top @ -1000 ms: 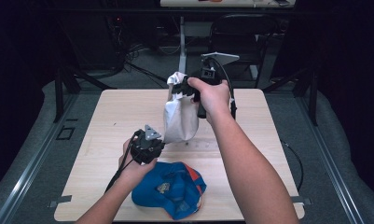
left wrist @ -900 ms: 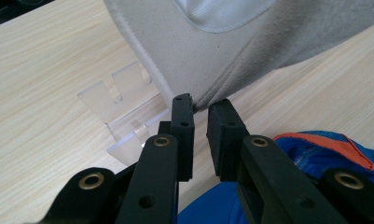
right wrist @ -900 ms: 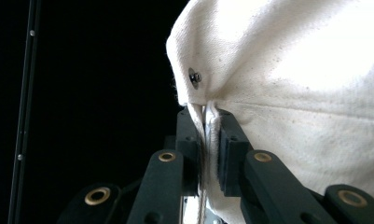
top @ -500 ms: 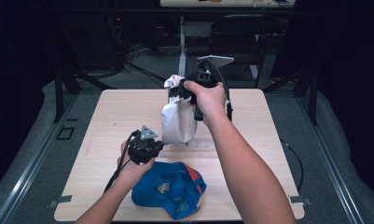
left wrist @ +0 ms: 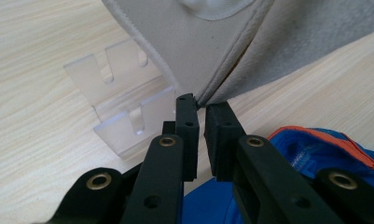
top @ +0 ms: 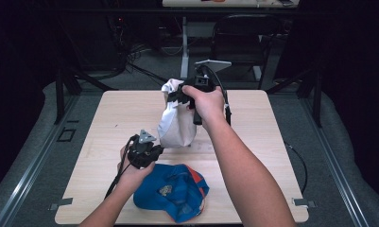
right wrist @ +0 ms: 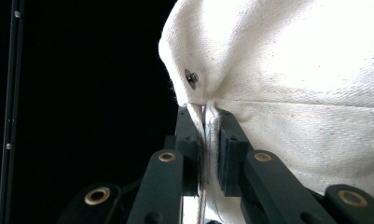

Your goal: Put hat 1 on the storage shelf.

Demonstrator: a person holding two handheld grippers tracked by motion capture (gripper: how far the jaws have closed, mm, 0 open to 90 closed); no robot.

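The right gripper (top: 180, 96) pinches the white cap (top: 175, 125) at its top. The left gripper (left wrist: 201, 106), jaws just closing, nips its lower rim near the table's (top: 107, 113) middle. Next, I judge, comes lifting it onto the clear stand (left wrist: 117, 105).

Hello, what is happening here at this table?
A person is handling a white cap with two handheld grippers. The right gripper is shut on the cap's upper edge and holds it up. The left gripper has just been closing on its lower edge, beside a clear plastic stand. A blue cap lies on the wooden table.
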